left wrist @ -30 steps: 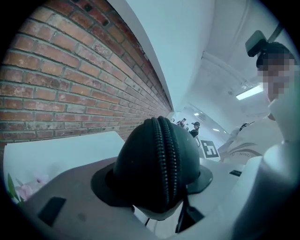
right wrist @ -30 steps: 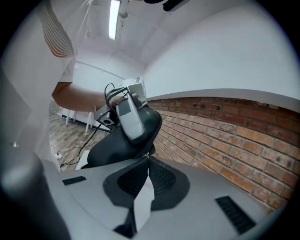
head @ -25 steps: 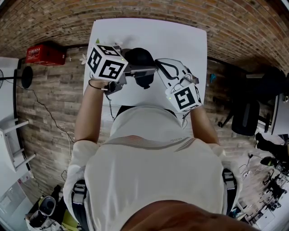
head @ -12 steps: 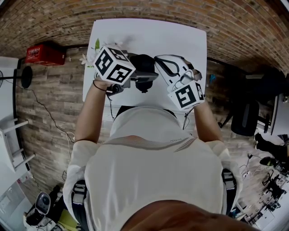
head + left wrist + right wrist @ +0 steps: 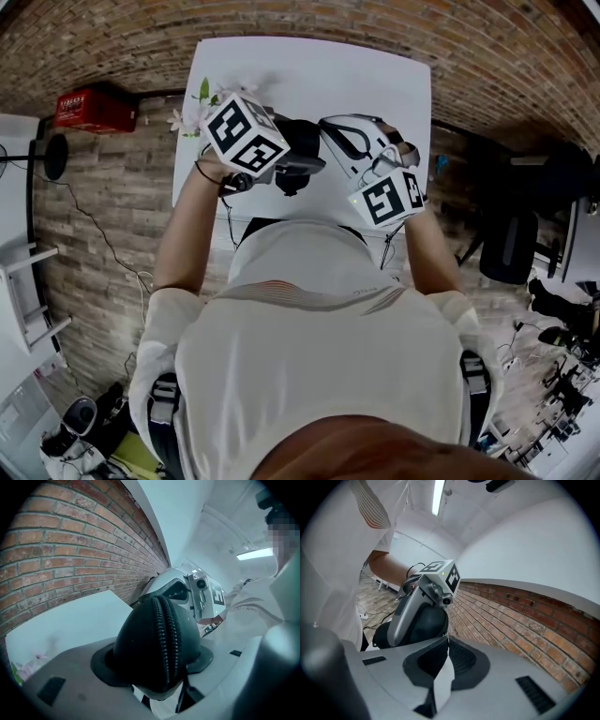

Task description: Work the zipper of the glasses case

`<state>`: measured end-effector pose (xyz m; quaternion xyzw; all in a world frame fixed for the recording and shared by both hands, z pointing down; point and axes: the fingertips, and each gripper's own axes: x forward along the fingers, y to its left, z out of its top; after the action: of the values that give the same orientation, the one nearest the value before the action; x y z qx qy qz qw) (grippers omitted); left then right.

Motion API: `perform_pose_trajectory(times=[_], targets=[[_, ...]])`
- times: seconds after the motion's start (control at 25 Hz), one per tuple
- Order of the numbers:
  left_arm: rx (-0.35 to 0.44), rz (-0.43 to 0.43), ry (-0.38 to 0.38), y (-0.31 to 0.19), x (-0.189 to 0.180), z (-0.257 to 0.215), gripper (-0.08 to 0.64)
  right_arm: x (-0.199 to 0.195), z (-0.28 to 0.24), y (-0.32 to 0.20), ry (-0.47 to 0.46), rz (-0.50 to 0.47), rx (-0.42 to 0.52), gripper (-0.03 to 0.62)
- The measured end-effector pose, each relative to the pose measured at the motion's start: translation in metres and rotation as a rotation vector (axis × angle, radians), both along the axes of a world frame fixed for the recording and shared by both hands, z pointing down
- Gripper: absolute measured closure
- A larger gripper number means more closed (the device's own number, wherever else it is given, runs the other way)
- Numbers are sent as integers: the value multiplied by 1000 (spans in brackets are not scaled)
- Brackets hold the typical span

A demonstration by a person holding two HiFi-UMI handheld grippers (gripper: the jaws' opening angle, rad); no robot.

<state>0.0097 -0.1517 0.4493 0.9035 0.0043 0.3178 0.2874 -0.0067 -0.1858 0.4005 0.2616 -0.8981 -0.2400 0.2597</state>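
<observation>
L gripper (image 5: 281,159) is clamped on the case (image 5: 150,644): its 2 jaws stand wide, 1 dark pad pressed on each flank, case end-on btwn them. The zip (image 5: 167,637) runs up the middle of the case, teeth closed along the stretch in view. From the head view the case hangs over the table (image 5: 309,70), approx mid-width and nearer the near edge than the far 1; can't tell if it touches the top.

R gripper (image 5: 447,638) comes in from the right w/ jaws together, no gap btwn the pads. Its tips sit right at the case's end, just beside the L gripper's jaw. A tiny bright bit shows at the tips; too small to tell if it's the zip pull, or if it's pinched.

Both marker cubes face up, L 1 by the table's left edge, R 1 at the near edge. Flowers (image 5: 192,108) lie at the left edge. Red crate (image 5: 92,111) on the brick floor left of the table, dark chair (image 5: 511,244) to the right.
</observation>
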Motion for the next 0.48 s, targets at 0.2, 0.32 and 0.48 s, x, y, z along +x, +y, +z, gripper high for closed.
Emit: perform_pose_trajectory(times=[0.2, 0.32, 0.48], targets=[[49, 46, -97, 3, -6, 12, 299, -3, 7, 3, 31, -16, -4, 535], [81, 63, -163, 4, -8, 20, 299, -4, 9, 4, 52, -31, 2, 534], [45, 86, -176, 9, -9, 28, 299, -6, 12, 6, 70, -48, 3, 534]])
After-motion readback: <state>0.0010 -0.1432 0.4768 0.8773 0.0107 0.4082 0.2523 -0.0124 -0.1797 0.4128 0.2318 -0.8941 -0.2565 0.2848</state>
